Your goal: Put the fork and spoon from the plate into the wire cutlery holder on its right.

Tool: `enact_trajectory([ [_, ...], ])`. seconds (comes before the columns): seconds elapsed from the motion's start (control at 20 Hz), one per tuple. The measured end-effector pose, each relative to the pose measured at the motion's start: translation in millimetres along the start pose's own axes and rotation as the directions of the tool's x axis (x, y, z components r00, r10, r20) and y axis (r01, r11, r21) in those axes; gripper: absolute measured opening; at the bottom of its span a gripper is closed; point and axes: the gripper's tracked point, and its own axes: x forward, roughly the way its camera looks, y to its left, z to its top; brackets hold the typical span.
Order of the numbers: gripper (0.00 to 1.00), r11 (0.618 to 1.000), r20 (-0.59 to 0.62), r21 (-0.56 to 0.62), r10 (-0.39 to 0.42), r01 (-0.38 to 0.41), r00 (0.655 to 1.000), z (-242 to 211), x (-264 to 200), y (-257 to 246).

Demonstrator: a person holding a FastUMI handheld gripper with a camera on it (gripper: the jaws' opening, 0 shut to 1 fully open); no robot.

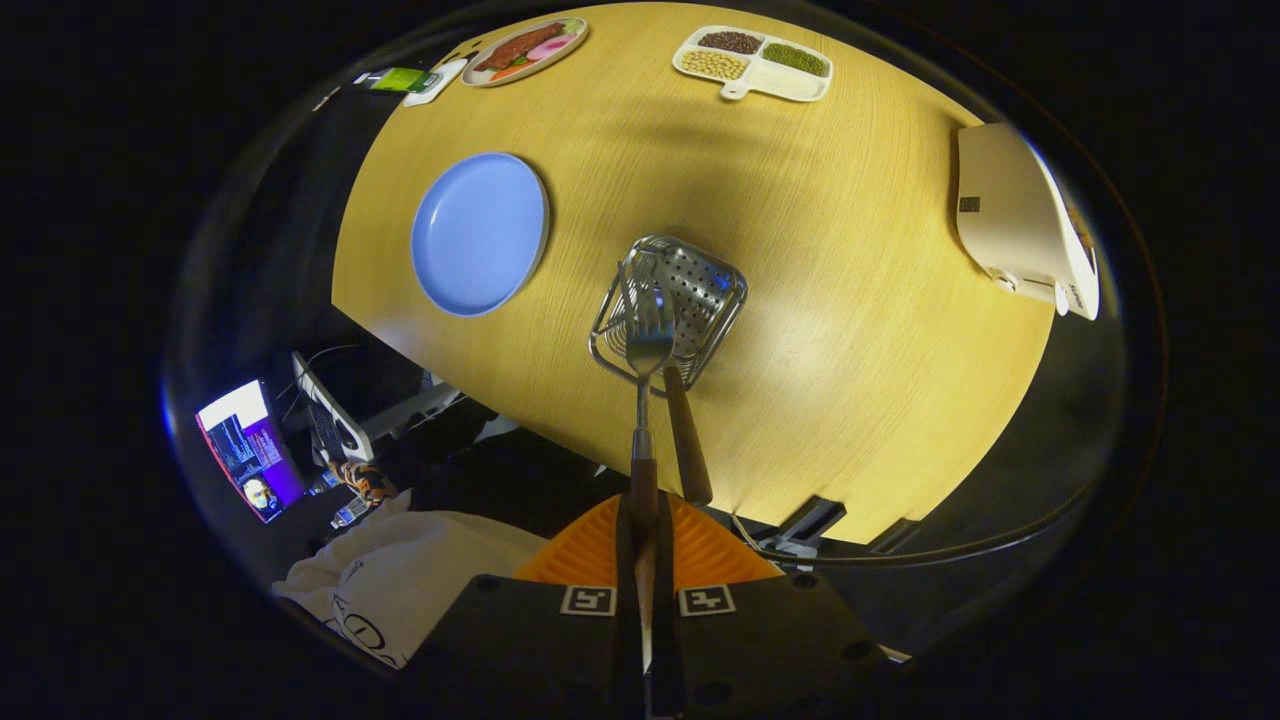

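My gripper (645, 525) is shut on the wooden handle of the fork (648, 340). The fork points straight ahead of the fingers, and its tines hang over the near rim of the wire cutlery holder (712, 290). A second wooden handle, the spoon (688, 440), stands in the holder and leans out toward me, just right of the fork's shaft. Its bowl is hidden inside the holder. Left of the holder on the wooden table lies the blue plate (480, 232), with nothing on it.
At the far side of the table sit a divided white tray of beans (752, 62) and a plate of food (525, 50). To the right is a white appliance (1020, 225). Below the table's near edge (500, 390) there is a lit screen (245, 450).
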Motion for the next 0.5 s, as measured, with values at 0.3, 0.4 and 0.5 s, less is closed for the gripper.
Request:
enact_trajectory([
  [0.3, 0.09, 0.999, -0.044, 0.042, 0.01, -0.009, 0.999, 12.8, 8.8, 1.0],
  [0.4, 0.11, 0.998, -0.042, 0.063, 0.011, -0.008, 0.999, 17.1, 10.1, 1.1],
  [0.5, 0.13, 0.997, -0.022, 0.076, 0.011, -0.01, 1.0, 20.5, 8.2, 2.3],
])
